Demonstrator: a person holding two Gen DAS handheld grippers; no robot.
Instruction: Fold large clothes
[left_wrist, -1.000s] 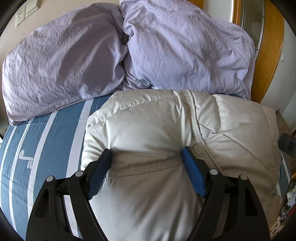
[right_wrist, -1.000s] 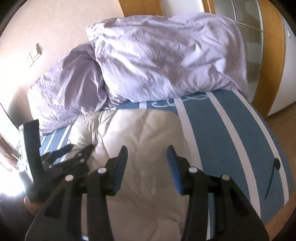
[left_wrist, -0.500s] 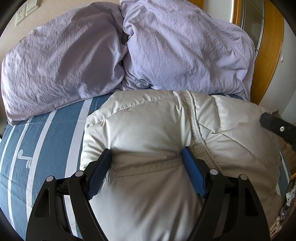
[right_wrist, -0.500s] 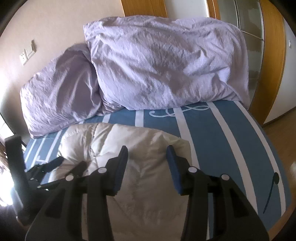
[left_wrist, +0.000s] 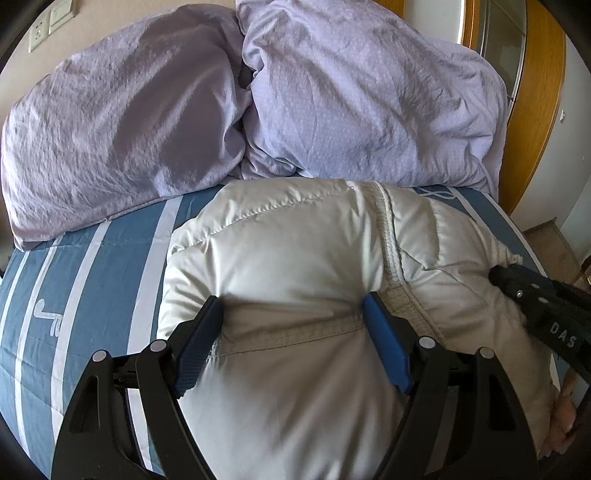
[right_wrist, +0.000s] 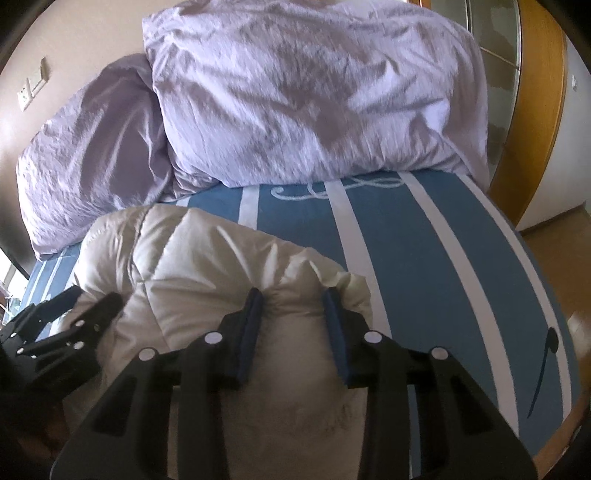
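1. Left wrist view: left gripper (left_wrist: 291, 310) has its jaws spread wide, pressed into a puffy white jacket (left_wrist: 295, 258) on both sides of a stitched hem seam; nothing pinched between the blue pads (left_wrist: 384, 339), so it isn't gripping.
2. Right wrist view: right gripper (right_wrist: 293, 308) has its jaws partly apart, with a bulge of jacket (right_wrist: 229, 266) fabric bunched between the tips. Looks like it's closing on the edge; can't tell if it holds yet.
3. Jacket lies on the bed (left_wrist: 99, 280), striped blue-and-white cover, just in front of two lilac pillows (left_wrist: 362, 96).
4. Doing the step well, my read: close each gripper on the seam or edge rather than the puffed panel, lift both sides evenly, lay the fold flat, press the air out.
5. Materials: jacket is slick quilted shell, padded, springy, likely slippery. Hem band is flatter with visible stitching. Pillows are crinkled thin fabric; bed cover is smooth cotton-like.
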